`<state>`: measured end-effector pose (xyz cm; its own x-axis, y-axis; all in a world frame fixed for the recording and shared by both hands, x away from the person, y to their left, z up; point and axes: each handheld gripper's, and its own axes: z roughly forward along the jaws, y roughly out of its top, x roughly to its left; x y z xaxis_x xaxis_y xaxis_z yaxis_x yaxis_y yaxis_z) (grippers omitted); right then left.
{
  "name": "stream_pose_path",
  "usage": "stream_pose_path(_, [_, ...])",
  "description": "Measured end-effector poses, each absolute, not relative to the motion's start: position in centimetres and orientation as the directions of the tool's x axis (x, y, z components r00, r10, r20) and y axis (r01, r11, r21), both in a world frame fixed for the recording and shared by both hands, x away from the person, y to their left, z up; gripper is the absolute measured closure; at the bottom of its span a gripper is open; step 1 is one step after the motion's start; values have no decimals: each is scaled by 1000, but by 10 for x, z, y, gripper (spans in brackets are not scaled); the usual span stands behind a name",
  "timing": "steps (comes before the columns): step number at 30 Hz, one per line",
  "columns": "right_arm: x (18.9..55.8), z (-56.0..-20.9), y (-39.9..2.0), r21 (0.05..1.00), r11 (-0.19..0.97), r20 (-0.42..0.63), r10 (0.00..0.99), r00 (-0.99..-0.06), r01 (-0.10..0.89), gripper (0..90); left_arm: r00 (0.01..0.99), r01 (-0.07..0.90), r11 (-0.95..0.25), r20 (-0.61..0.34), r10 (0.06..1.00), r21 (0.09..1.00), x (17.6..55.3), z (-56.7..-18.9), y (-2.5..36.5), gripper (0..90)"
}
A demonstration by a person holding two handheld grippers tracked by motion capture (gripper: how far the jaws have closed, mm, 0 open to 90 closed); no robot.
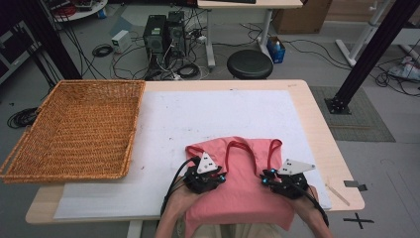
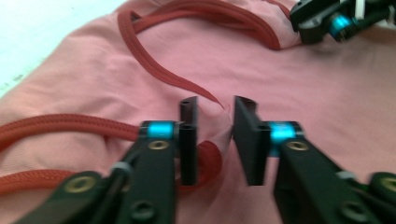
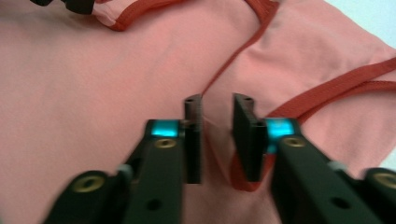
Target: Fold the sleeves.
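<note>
A pink sleeveless top (image 1: 245, 196) with dark red trim (image 1: 233, 148) lies flat at the near edge of the table, its straps pointing away from me. My left gripper (image 1: 219, 177) rests on its left part, near the armhole trim. In the left gripper view the jaws (image 2: 215, 114) stand a little apart, with a raised fold of pink cloth (image 2: 93, 88) and red trim (image 2: 205, 158) in the gap. My right gripper (image 1: 266, 179) rests on the right part. Its jaws (image 3: 217, 109) also stand slightly apart over the cloth (image 3: 93, 84), where a red edge (image 3: 327, 98) passes under them.
A large wicker basket (image 1: 132, 130) sits on the table's left end. A white sheet (image 1: 213, 114) covers the wooden table (image 1: 322, 144). A thin wooden stick (image 1: 338, 193) lies near the right front corner. Beyond the table stand a black stool (image 1: 249, 63), computers and cables.
</note>
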<state>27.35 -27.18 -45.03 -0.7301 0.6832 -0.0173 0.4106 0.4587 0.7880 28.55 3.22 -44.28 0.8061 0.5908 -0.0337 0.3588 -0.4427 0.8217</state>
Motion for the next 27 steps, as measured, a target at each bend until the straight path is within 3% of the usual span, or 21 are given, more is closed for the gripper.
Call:
stream_pose_path(4, [270,-447,-281,815,397,32,696,-718,421,876,799,361,-410,-51,599,838,278,-439,43,845])
stream_pose_path(12, [253,-447,-296,834,341,78,706,-704,435,900,805,361,-399,-66,589,843,260,-440,63,846])
stream_pose_path(15, [249,-449,-295,836,352,56,709,-703,421,741,793,385,-385,-87,603,839,258,-447,65,802])
stream_pose_path(18, [255,-443,-288,846,374,16,694,-720,380,697,790,371,-374,-77,609,850,259,-444,64,690])
stream_pose_path(25, [272,-449,-269,794,480,-62,674,-736,373,673,806,355,-402,-58,590,844,263,-443,55,658])
stream_pose_path(27, [275,-452,-266,770,504,-75,680,-730,391,759,805,357,-403,-58,591,843,263,-446,53,659])
